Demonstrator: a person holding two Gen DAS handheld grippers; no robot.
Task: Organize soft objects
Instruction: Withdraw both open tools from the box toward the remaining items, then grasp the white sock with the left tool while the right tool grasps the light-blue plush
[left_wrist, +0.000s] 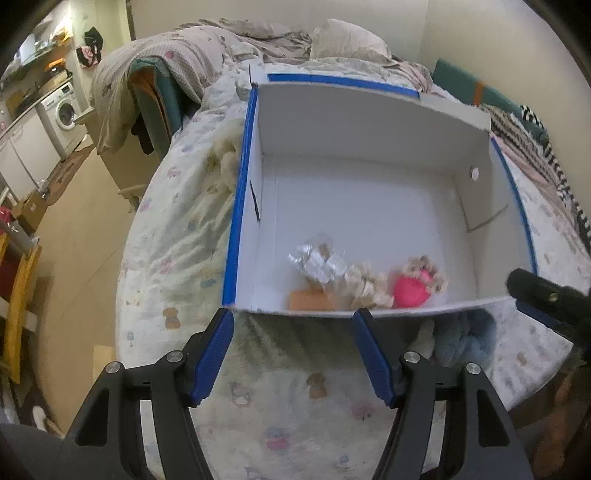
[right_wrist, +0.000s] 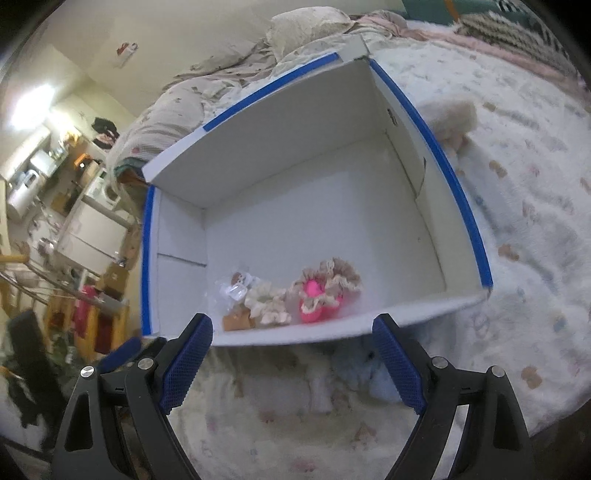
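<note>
A white cardboard box with blue-taped rims (left_wrist: 246, 155) (right_wrist: 458, 192) lies open on the bed. At its near wall sit a pink plush with a frilly cream trim (left_wrist: 410, 290) (right_wrist: 317, 295), a cream frilly soft piece (left_wrist: 365, 286) (right_wrist: 267, 304), a clear-wrapped small item (left_wrist: 319, 264) (right_wrist: 236, 288) and an orange-brown piece (left_wrist: 310, 300) (right_wrist: 238, 320). A pale blue plush (left_wrist: 465, 338) (right_wrist: 373, 373) lies on the bed just outside the near wall. My left gripper (left_wrist: 293, 328) is open and empty before the box. My right gripper (right_wrist: 291, 336) is open and empty above the blue plush.
A fluffy cream plush (left_wrist: 225, 158) (right_wrist: 452, 114) lies on the bed beside the box's long side. Crumpled bedding and pillows (left_wrist: 266, 37) fill the bed's far end. The bed edge drops to the floor on the left, with a washing machine (left_wrist: 61, 110) beyond.
</note>
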